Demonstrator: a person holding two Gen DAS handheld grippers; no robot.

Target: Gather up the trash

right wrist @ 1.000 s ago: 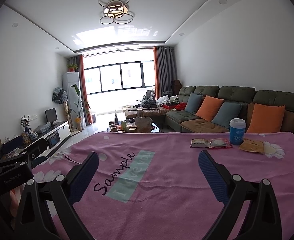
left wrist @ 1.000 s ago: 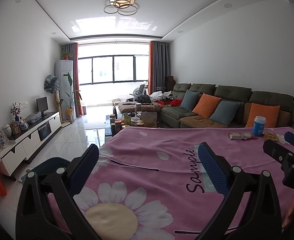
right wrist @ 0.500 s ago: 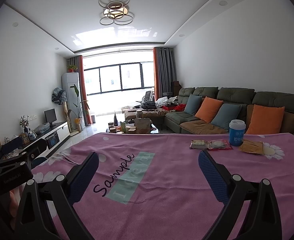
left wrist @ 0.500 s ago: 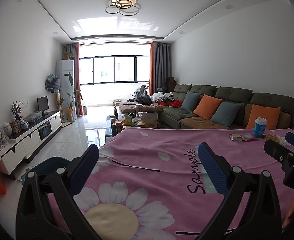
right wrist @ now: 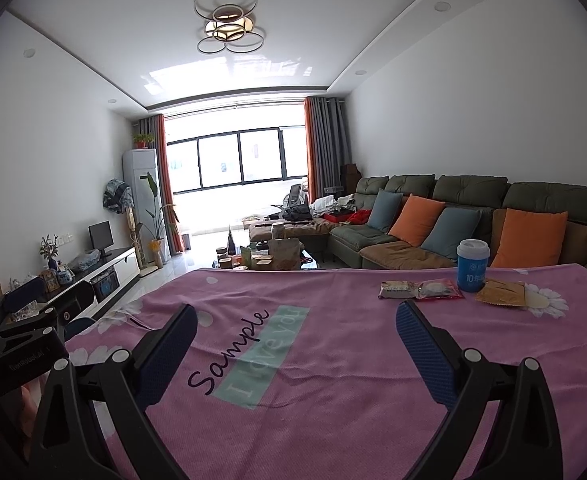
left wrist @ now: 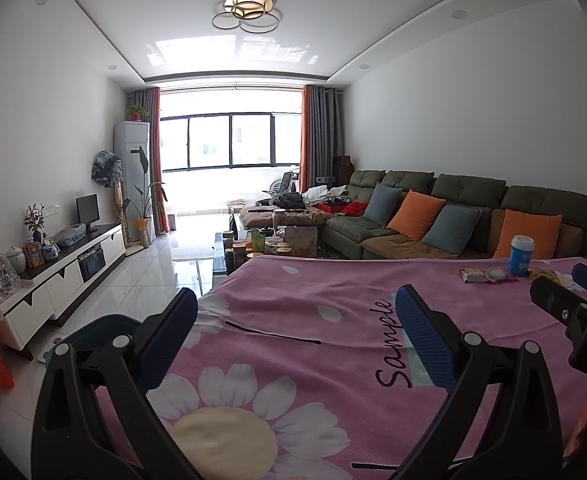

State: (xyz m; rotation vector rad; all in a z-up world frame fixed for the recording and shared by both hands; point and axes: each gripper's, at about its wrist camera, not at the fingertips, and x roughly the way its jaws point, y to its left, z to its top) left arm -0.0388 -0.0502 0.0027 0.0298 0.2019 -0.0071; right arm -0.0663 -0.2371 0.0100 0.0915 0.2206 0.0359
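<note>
On the pink flowered tablecloth (right wrist: pixel 333 360) at the far right lie a flat snack wrapper (right wrist: pixel 419 290) and a brown crumpled packet (right wrist: pixel 501 294), with a blue paper cup (right wrist: pixel 472 266) standing upright between them. The left wrist view shows the same cup (left wrist: pixel 520 255) and wrapper (left wrist: pixel 485 275) further off. My right gripper (right wrist: pixel 295 322) hovers open over the cloth, short of the wrapper, nothing between its fingers. My left gripper (left wrist: pixel 295 308) is open too, over the table's left part and empty.
A dark teal bin (left wrist: pixel 97 330) sits on the floor left of the table. Behind the table stand a cluttered coffee table (left wrist: pixel 269 242) and a green sofa (right wrist: pixel 473 220) with cushions. A white TV cabinet (left wrist: pixel 53 276) lines the left wall.
Both views have shifted only slightly; the cup and wrappers sit a little nearer in the right wrist view. Both grippers stay open.
</note>
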